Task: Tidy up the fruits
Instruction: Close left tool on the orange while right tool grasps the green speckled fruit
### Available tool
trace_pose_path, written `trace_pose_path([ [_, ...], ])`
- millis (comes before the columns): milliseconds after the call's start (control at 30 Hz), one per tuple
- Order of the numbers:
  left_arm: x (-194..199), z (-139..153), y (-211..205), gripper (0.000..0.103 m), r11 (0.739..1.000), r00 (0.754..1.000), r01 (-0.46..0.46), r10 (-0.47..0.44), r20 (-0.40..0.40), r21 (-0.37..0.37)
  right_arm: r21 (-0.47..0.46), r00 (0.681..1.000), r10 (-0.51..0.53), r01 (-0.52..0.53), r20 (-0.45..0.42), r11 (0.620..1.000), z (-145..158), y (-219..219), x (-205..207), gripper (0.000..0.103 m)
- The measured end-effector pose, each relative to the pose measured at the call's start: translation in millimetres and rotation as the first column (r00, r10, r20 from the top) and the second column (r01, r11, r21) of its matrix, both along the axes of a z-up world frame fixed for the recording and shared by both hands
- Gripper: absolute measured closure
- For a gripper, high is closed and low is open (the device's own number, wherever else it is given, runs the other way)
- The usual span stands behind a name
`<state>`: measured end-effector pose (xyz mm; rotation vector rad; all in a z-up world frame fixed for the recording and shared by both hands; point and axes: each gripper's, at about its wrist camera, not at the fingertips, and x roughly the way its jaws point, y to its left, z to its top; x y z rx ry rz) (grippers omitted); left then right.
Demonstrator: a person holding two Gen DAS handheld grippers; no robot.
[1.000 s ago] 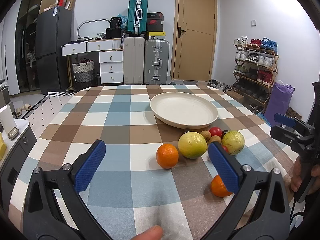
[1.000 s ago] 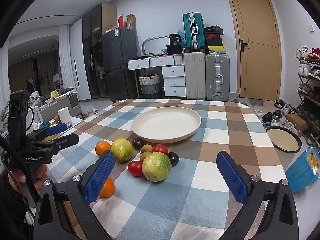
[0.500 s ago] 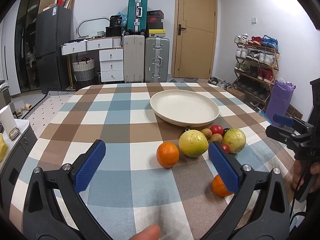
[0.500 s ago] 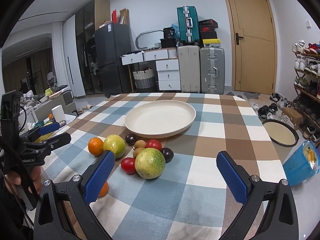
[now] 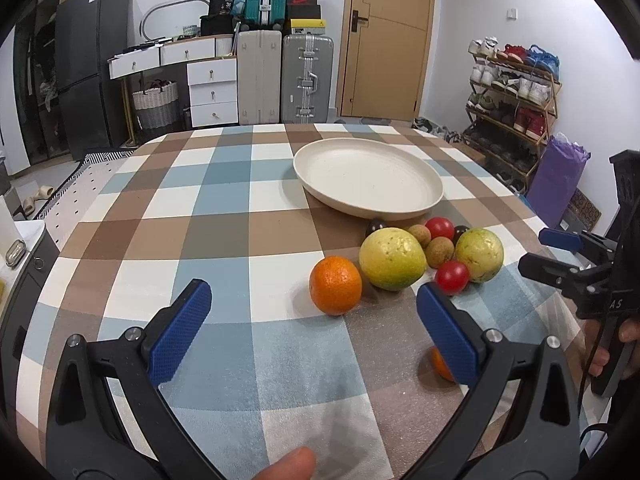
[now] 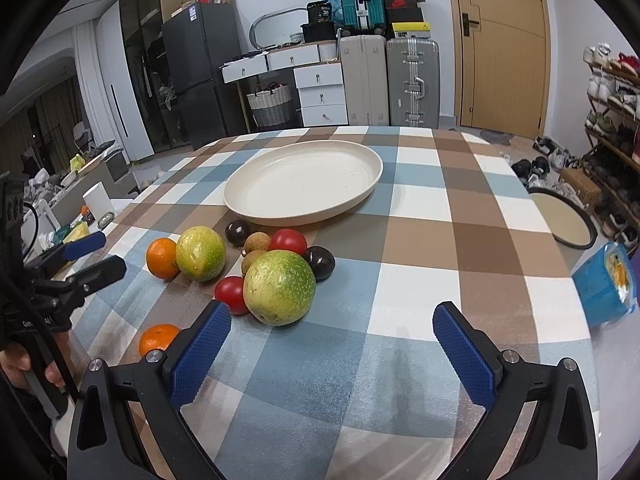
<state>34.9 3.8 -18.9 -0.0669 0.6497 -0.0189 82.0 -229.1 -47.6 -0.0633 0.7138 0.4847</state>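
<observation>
A cream plate [image 5: 368,174] [image 6: 304,184] sits empty on the checked tablecloth. In front of it lies a cluster of fruit: an orange [image 5: 335,285] [image 6: 161,257], two yellow-green round fruits [image 5: 392,258] [image 6: 279,287], two red tomatoes [image 5: 452,277] [image 6: 232,294], small brown and dark fruits. A second orange [image 6: 158,338] lies nearer the table edge, half hidden by my left finger in the left wrist view. My left gripper [image 5: 314,330] is open just short of the first orange. My right gripper [image 6: 332,350] is open, nothing between its fingers, the big green fruit just ahead left.
The table edge drops off on the right, where a blue bag [image 6: 606,286] and a round pan [image 6: 568,220] sit below. A shoe rack [image 5: 512,92], suitcases [image 5: 280,76] and drawers [image 5: 208,88] stand behind the table.
Both grippers have moved forward and lower toward the fruit cluster, so the fruits appear closer. Both stay open; no fruit has moved.
</observation>
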Motion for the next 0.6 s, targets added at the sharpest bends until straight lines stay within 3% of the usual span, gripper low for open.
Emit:
trace_pose_path([
  [133,15,-8,1,0.001,0.999,0.998,-0.016,0.019,-0.062,0.048,-0.01,0.999,0.025,-0.026,-0.04,1.0,-1,7,6,0.0],
  [433,39,-22,12,0.001,1.0,0.988,-0.008,0.005,-0.153,-0.02,-0.013,0.994,0.056,-0.057,-0.097,0.998,-10,23,17,0.001],
  [600,50,-26,16,0.001,0.999,0.984,-0.021,0.016,-0.18,-0.026,0.011,0.983,0.083,-0.082,-0.164,0.997,-17,29,26,0.018],
])
